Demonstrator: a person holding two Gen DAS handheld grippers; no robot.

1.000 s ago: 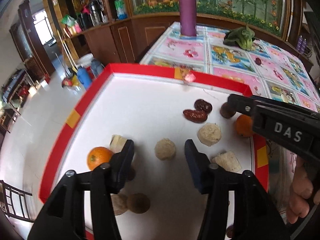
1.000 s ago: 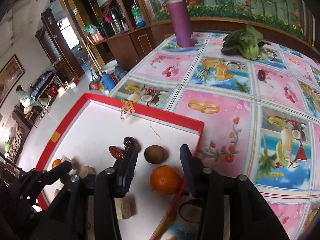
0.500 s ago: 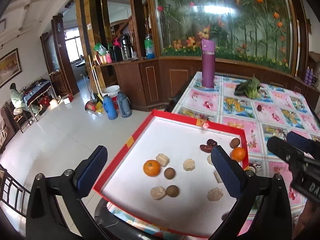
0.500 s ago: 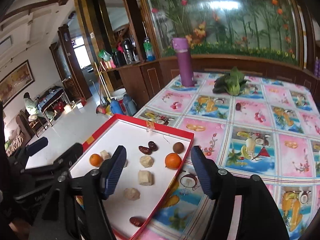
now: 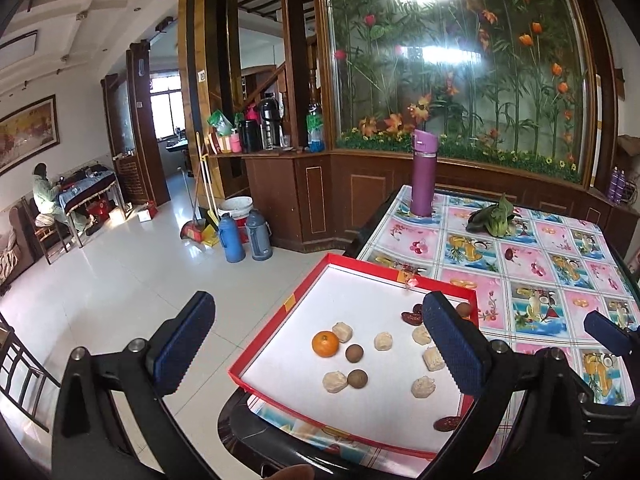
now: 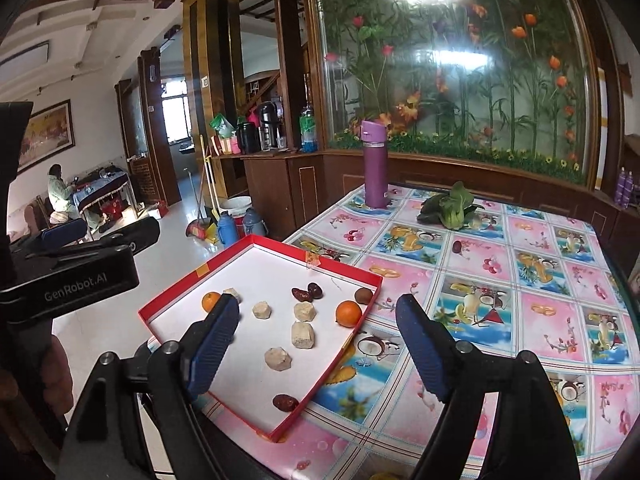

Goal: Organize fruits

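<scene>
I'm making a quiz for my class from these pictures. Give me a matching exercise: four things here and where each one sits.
Things:
1. purple flask
2. leafy greens
3. lone date
4. kiwi

Places:
A. tray's near edge
B. tray's far right corner
C. tablecloth, right of the flask
D. table's far left end

Pairs: 1-D, 2-C, 3-A, 4-B

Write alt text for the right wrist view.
An open two-finger right gripper hovers above a red-rimmed white tray holding two oranges, beige chunks and dark dates, on a fruit-print tablecloth. Behind stand a purple flask and leafy greens.
</scene>
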